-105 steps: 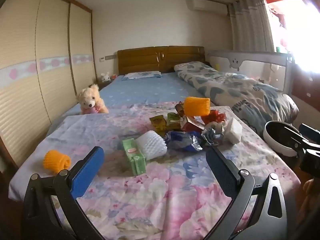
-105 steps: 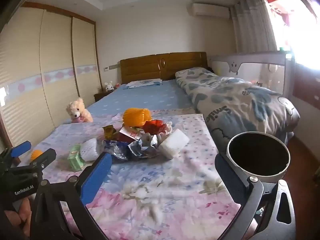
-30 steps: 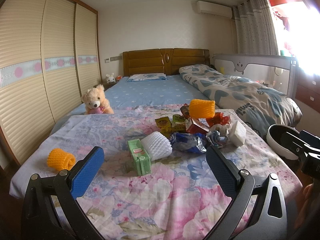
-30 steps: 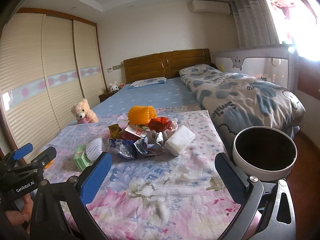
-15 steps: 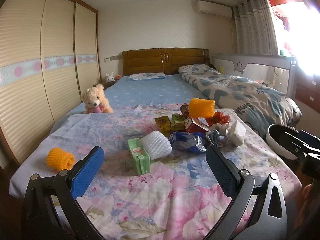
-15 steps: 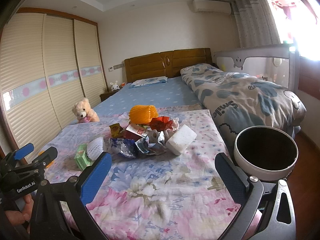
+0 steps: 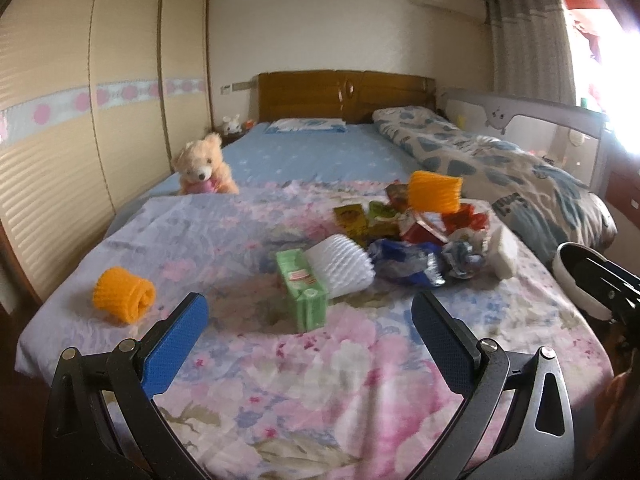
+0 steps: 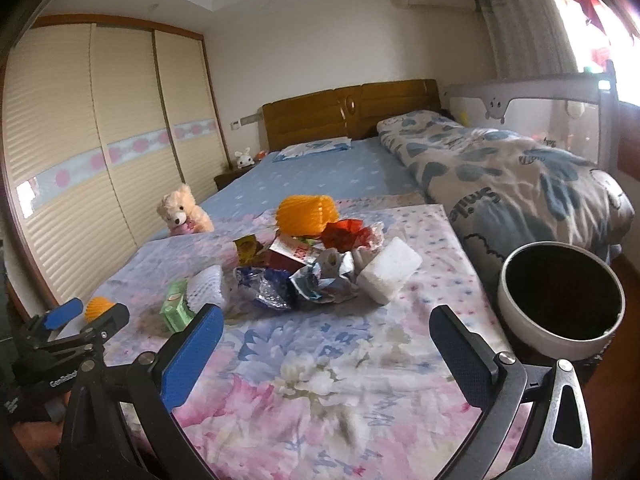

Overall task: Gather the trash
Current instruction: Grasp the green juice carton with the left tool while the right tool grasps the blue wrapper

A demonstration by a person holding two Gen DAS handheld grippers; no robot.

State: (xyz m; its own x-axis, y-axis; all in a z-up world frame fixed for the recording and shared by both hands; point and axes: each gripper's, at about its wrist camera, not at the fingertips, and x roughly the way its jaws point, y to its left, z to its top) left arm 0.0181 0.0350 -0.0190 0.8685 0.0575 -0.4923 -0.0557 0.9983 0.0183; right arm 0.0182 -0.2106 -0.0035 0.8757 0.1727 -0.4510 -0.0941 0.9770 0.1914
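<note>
The left tongs (image 7: pixel 310 330) stand wide open with nothing between the blue-padded fingers (image 7: pixel 176 344), held low over the near edge of the bed's flowered pink-and-blue sheet (image 7: pixel 320 392). The right tongs (image 8: pixel 326 344) are likewise spread wide and empty, over the same near edge but closer to the bed's right side.

Just ahead of the left tongs, a green rectangular carton (image 7: pixel 302 288) lies on the sheet with a white ribbed foam net sleeve (image 7: pixel 340 266) touching its right side. Toward the near left corner, well apart from everything else, sits an orange foam net roll (image 7: pixel 123 300).

Further in, toward the right edge, the rest of the trash lies heaped together: a crumpled blue-and-silver foil wrapper (image 8: pixel 266 286), a crumpled silver wrapper (image 8: pixel 326 278), a white foam block (image 8: pixel 388 274) tilted against the heap's right side, a red crinkled wrapper (image 8: pixel 344 236), small yellow and green snack packets (image 7: pixel 360 218), and a second orange foam net (image 8: pixel 306 210) perched at the back of the pile.

Beyond the right edge of the bed, near the right tongs, stands a round white bin with a dark inside (image 8: pixel 560 300). At the left edge of the bed, where the flowered sheet ends, a cream teddy bear (image 7: pixel 202 166) sits upright on the blue bedsheet.
</note>
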